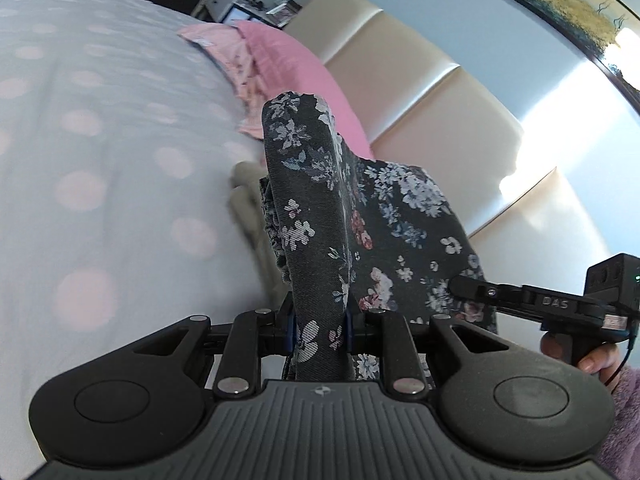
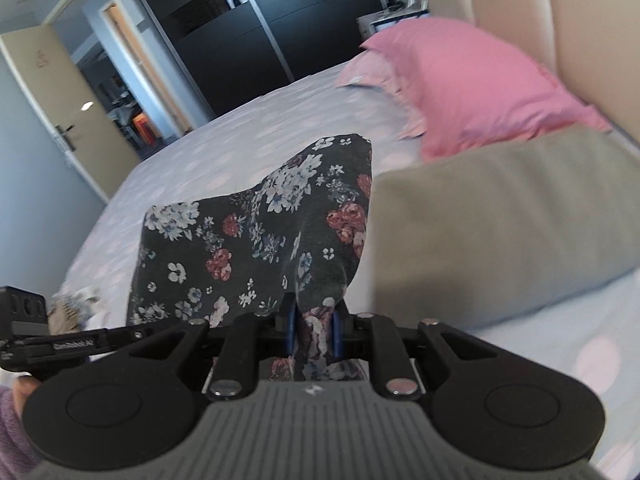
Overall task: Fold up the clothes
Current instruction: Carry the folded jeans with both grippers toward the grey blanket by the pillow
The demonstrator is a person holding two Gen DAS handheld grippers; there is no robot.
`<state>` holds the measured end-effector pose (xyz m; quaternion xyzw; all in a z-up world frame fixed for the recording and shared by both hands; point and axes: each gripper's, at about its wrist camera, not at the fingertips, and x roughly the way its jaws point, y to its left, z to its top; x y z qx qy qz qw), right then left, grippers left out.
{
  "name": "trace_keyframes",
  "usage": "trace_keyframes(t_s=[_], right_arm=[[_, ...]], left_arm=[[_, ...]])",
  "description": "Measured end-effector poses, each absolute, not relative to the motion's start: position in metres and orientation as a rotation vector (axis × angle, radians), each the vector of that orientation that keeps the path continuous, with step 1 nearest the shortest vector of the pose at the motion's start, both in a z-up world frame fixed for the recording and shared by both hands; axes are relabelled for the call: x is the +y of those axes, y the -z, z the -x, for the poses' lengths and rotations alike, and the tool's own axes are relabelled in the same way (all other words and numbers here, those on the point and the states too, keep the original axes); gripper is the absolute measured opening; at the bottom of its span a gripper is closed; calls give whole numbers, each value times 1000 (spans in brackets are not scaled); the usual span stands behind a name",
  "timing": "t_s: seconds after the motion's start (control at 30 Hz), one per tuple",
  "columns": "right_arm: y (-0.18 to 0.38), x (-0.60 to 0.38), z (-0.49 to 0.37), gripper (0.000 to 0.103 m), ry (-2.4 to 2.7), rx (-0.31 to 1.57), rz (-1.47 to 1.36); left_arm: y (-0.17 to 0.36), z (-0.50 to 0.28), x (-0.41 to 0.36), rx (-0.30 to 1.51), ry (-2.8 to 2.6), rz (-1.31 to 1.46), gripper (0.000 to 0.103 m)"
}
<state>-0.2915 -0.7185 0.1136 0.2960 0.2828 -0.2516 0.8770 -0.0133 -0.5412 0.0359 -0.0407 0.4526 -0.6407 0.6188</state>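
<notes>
Item: floral garment [image 1: 320,200], dark, held aloft over the bed [image 1: 100,160].
Left gripper [image 1: 319,336]: clamped on its bunched edge.
Right gripper [image 2: 314,330]: likewise clamped, at your 3 o'clock.
Handling: light, limp, drapes; grip corners, keep taut.

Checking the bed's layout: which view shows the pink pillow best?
The right wrist view: the pink pillow shows nearly whole against the headboard. The left wrist view shows only part, its lower end hidden behind the floral garment.
</notes>
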Motion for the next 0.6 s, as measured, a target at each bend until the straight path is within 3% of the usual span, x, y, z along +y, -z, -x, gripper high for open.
trace_keyframes(t_s=[0.37,0.6], right_arm=[[-83,-871,287,19,699,536,-610],[-38,-929,277,20,783,558,-634]], left_arm=[[0,28,-707,1048,1509,62,19],[39,39,-749,1085,1484,-12,19]])
